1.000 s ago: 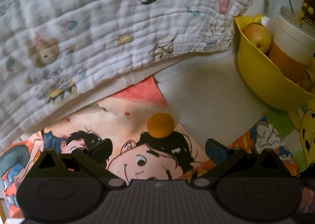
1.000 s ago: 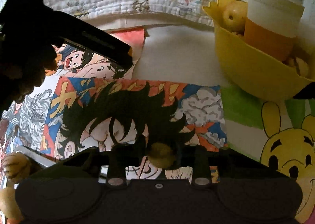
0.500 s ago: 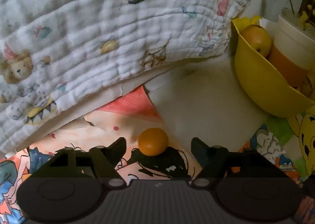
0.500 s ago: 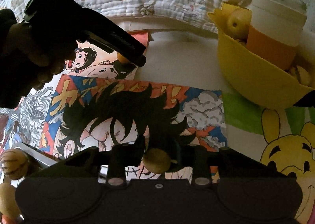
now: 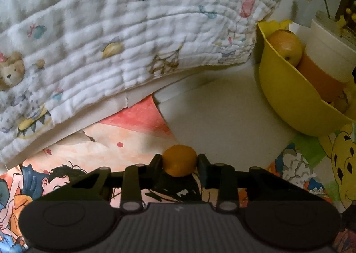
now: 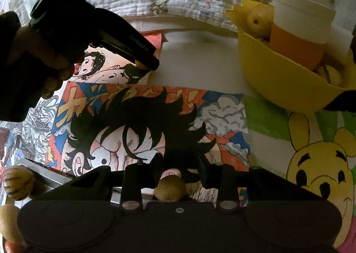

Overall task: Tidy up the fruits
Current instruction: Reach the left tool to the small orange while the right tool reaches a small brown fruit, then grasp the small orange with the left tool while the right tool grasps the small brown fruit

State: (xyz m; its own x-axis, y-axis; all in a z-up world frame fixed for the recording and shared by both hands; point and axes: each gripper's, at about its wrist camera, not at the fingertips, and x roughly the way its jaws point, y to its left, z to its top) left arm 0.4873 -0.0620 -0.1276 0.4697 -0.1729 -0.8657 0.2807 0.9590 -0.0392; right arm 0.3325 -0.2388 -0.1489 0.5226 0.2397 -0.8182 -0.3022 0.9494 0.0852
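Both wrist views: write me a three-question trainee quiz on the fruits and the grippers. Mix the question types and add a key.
1. True or false: the yellow bowl holds no fruit.
2. What lies between the fingers of the left gripper? A) a banana B) a small orange fruit C) a spoon
3. Fill in: the right gripper holds a small ____-coloured round fruit.

Key
1. False: a yellow-red apple-like fruit sits in the bowl beside a white and orange cup.
2. B; the jaws are closing and the pads already touch it on the comic-print cover.
3. Brown.
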